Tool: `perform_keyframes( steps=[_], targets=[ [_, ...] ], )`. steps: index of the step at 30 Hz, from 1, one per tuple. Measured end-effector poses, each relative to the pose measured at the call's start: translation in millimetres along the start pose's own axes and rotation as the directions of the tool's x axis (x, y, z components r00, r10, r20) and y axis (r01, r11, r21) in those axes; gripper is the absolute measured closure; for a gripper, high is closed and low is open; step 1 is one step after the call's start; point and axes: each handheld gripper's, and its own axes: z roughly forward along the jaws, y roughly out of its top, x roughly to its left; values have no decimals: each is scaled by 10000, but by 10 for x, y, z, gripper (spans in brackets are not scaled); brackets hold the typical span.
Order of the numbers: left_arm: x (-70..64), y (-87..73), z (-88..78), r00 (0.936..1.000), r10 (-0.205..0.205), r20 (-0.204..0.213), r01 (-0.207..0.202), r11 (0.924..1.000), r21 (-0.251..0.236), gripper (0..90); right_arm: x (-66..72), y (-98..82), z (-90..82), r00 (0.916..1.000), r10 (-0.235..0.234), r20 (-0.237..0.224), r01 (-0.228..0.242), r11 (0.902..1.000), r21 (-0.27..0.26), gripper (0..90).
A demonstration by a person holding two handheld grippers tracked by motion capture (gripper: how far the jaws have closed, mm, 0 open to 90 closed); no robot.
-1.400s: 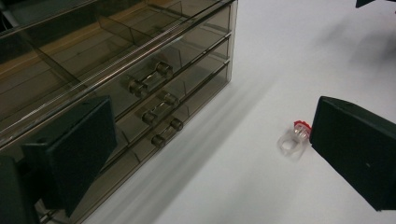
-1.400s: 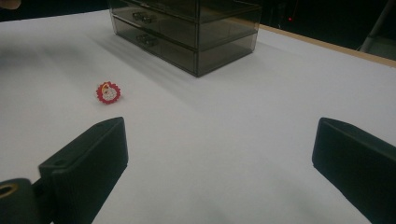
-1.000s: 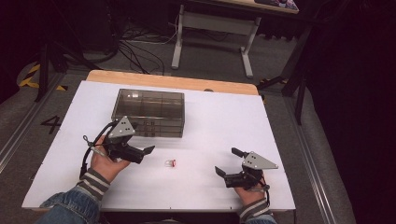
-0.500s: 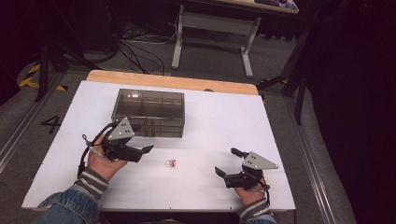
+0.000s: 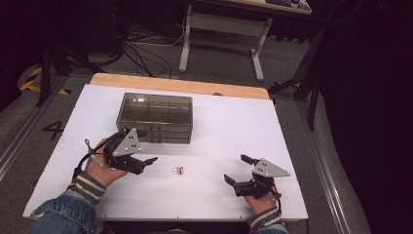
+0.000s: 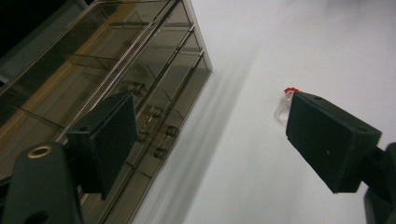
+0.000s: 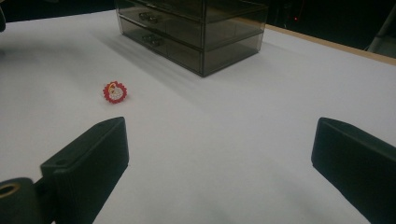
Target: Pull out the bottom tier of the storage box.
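Left gripper (image 5: 148, 163): jaws apart, nothing clamped. They've just been closing in a bit, then easing back wider, with nothing between them. It sits low over the white worktop (image 5: 229, 126), just in front of the smoky clear drawer box (image 5: 156, 117), pointing toward the small ring (image 5: 178, 170). In the left gripper view the ring (image 6: 286, 103) peeks out past one jaw's tip, partly hidden, outside the gap; the drawer box (image 6: 116, 79) is behind the other jaw, knobs visible.

Right gripper (image 5: 234, 169): released, jaws wide, empty, near the front right of the worktop.

The ring lies on the bare worktop between the two grippers, closer to the left one, touching neither, in front of the box and apart from it. In the right gripper view the ring (image 7: 115, 92) has a red scalloped rim and a pale centre.
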Motion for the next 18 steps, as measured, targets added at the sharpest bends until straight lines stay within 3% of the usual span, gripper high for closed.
perform_keyframes(
  steps=[4, 9, 10, 11, 13, 17, 18],
  targets=[
    [-20, 4, -8, 9995, -79, -310, 81, 10000, 52, 152, 0, 0, -1, 10000, 2, -30, -2, 10000, -5, 45],
    [-40, 0, -1, 9977, 221, -637, -206, 9995, 248, 177, 0, 0, 0, 10000, -20, -35, 20, 10000, 28, 45],
    [-76, -4, 3, 9929, 544, -1055, -508, 9980, 369, 183, 1, -1, 3, 10000, -34, -79, 34, 10000, 8, 45],
    [-76, -4, 3, 9929, 544, -1055, -508, 9980, 369, 192, 2, -1, 3, 10000, -17, -70, 17, 10000, 25, 45],
    [-134, -10, 16, 9790, 1212, -1637, -1122, 9917, 636, 210, 4, 0, 4, 10000, -19, -69, 19, 10000, 17, 46],
    [-188, -31, 37, 9618, 1764, -2094, -1621, 9832, 837, 232, 5, -1, 4, 10000, -24, -80, 24, 10000, 24, 45],
    [-188, -31, 37, 9618, 1764, -2094, -1621, 9832, 837, 238, 5, -1, 4, 10000, -24, -80, 24, 10000, 24, 45]
  ],
)
